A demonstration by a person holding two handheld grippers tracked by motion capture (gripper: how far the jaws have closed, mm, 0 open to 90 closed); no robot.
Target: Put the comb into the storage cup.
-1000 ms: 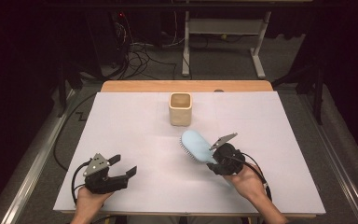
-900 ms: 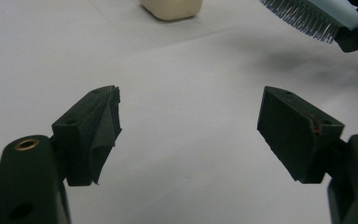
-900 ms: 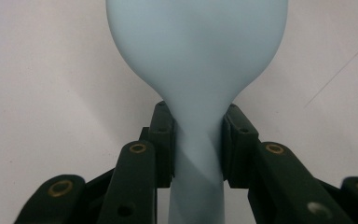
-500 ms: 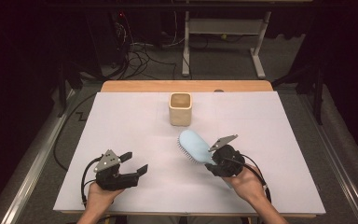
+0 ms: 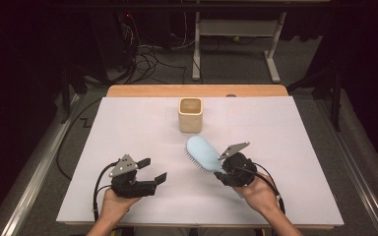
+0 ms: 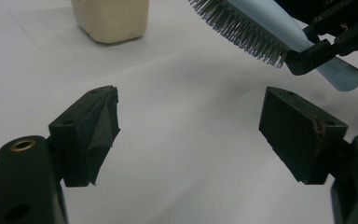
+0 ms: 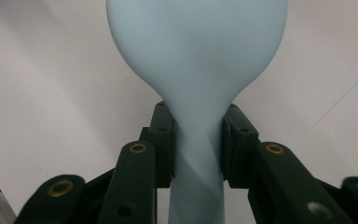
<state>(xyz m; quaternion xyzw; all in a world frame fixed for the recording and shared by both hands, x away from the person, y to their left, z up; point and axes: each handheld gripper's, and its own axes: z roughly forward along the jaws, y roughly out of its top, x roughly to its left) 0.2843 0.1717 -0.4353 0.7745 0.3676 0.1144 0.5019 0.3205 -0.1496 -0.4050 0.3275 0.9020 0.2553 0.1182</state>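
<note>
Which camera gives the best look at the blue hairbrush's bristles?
The left gripper view: the hairbrush crosses its top with the bristles in profile. The high view shows the whole brush small, bristles just a fringe under its head. The right gripper view shows its smooth back, the handle clamped by the right gripper.

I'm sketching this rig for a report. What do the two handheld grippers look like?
Both are black. The left gripper and right gripper each carry a grey three-cornered plate on top and trail a black cable. The jaws have flat dark pads and brass-coloured pivot bushings. The forearms are bare.
</note>
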